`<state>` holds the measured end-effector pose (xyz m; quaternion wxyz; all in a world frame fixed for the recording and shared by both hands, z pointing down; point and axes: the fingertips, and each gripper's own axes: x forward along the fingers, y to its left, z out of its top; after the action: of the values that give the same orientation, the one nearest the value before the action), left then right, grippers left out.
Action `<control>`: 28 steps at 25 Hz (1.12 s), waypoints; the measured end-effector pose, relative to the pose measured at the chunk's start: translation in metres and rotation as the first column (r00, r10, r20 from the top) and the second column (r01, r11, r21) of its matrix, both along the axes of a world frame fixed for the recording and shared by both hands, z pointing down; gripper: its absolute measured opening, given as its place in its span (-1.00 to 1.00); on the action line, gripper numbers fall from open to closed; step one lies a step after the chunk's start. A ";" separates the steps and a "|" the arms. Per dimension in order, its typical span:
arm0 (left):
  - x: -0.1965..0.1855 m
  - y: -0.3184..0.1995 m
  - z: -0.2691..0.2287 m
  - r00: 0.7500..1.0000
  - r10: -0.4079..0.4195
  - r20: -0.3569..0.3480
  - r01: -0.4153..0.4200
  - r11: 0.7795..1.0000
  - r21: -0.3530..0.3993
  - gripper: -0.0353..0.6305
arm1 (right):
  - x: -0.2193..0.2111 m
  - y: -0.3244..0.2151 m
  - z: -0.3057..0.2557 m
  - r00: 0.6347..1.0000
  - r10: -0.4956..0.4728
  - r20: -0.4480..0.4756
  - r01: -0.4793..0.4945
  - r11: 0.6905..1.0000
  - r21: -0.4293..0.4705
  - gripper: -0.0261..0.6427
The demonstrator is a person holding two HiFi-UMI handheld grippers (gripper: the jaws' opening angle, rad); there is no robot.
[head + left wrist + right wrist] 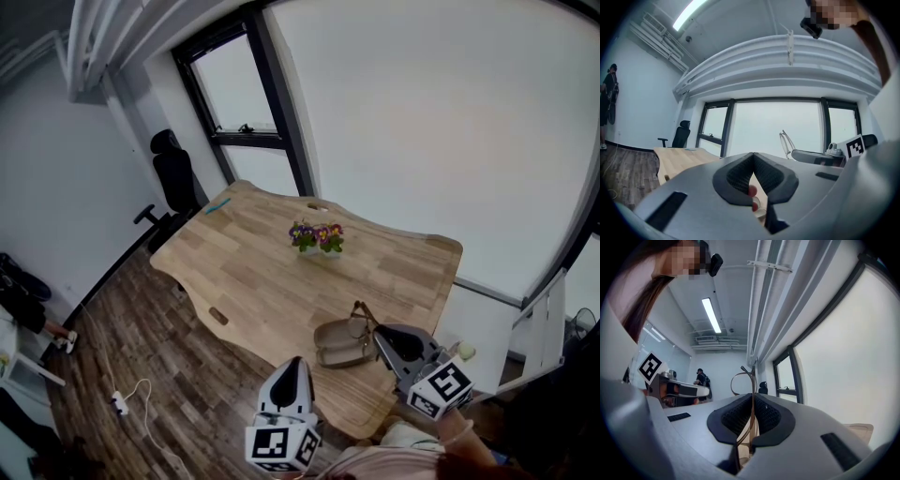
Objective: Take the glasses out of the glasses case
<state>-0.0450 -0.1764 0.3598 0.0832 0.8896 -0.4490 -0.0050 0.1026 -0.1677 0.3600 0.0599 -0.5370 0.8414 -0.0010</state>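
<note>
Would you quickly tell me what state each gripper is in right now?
Left gripper: tongs closed, empty.
Right gripper: tongs closed on the glasses.

A wooden tabletop [272, 267] stands on plank floor [141, 337]; a black office chair [174, 180] sits by white wall [56, 178] and dark-framed window [246, 89]; a strip light [711, 315] glows overhead.

Head view downward; others low (window [773, 126] shared)
</note>
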 end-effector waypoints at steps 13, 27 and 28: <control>0.024 0.000 -0.005 0.999 -0.041 0.019 0.042 0.999 -0.005 -0.89 | 0.020 -0.005 -0.005 0.997 -0.072 0.001 0.072 0.997 -0.004 -0.89; 0.027 0.003 0.000 0.997 -0.071 0.019 0.072 0.997 -0.016 -0.89 | 0.020 -0.007 -0.001 0.994 -0.107 -0.032 0.106 0.994 -0.022 -0.89; 0.027 0.004 0.000 0.997 -0.074 0.020 0.074 0.997 -0.018 -0.89 | 0.020 -0.007 -0.001 0.994 -0.108 -0.035 0.107 0.994 -0.024 -0.89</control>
<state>-0.0179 -0.1728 0.3595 0.0869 0.8717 -0.4823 0.0047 0.1228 -0.1742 0.3590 0.0385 -0.4915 0.8700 -0.0036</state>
